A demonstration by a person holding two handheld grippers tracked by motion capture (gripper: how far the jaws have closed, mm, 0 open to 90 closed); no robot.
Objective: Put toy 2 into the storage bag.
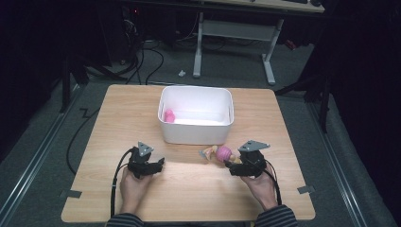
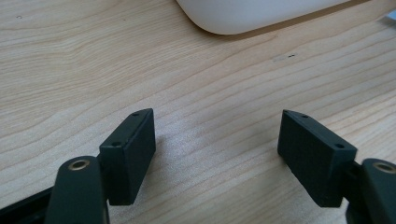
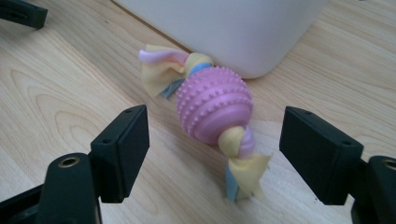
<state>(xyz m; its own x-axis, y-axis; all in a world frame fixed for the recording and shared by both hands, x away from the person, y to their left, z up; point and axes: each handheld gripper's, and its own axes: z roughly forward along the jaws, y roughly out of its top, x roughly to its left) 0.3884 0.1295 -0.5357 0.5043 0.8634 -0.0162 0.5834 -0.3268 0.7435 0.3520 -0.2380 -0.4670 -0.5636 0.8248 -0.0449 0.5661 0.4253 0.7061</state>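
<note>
Desk [image 1: 189, 198]: pale wood-grain top, rectangular with rounded corners.
Bin [image 1: 196, 137]: smooth white plastic tub, rounded corners, standing at the middle of the desk toward its far edge.
In the bin: one small pink object [image 1: 169, 115] against the left wall; its make cannot be told.
Toy [image 3: 215, 109]: a pink rubbery ball ringed with rows of small nubs, threaded on a braid of yellow, lilac and blue cloth with frayed strips at both ends.
Toy's place: lying on the desk just outside the bin's near right corner, its far strips at the bin's wall.
Right tongs [image 3: 215, 140]: released, black block pads spread wide either side of the toy, not pressing on it.
Left tongs [image 2: 217, 149]: released, pads wide apart over bare wood near the desk's front left, nothing between them.
</note>
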